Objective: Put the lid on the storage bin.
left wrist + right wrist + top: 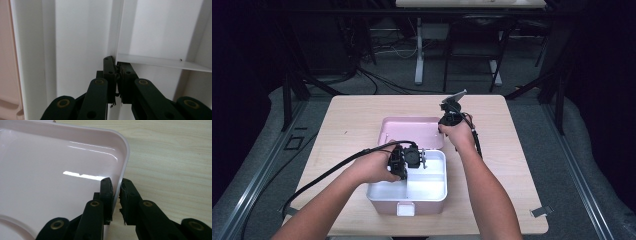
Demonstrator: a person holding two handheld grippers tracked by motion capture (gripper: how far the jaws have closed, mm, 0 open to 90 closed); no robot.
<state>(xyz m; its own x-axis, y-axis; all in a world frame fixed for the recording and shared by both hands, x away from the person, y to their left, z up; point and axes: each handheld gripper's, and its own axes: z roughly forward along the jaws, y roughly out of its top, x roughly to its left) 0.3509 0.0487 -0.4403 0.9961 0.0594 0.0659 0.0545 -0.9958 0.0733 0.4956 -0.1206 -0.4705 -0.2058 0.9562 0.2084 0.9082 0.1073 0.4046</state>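
I have my left gripper point(116, 75) clamped on the white box's point(434, 187) thin stiff divider point(160, 63) and my right gripper point(116, 192) nearly closed astride the rim just ahead of it of the pink lid point(55, 182), light, glossy, likely slippery plastic lying on the surface point(170, 152), best pinched by its edge

A pink box point(408, 192) with a white divided interior sits open on the bench point(352, 120). Its pink lid point(409, 131) lies flat behind it. The left hand-held gripper point(412, 159) is inside the box; the right hand-held gripper point(446, 121) is at the lid's right edge.
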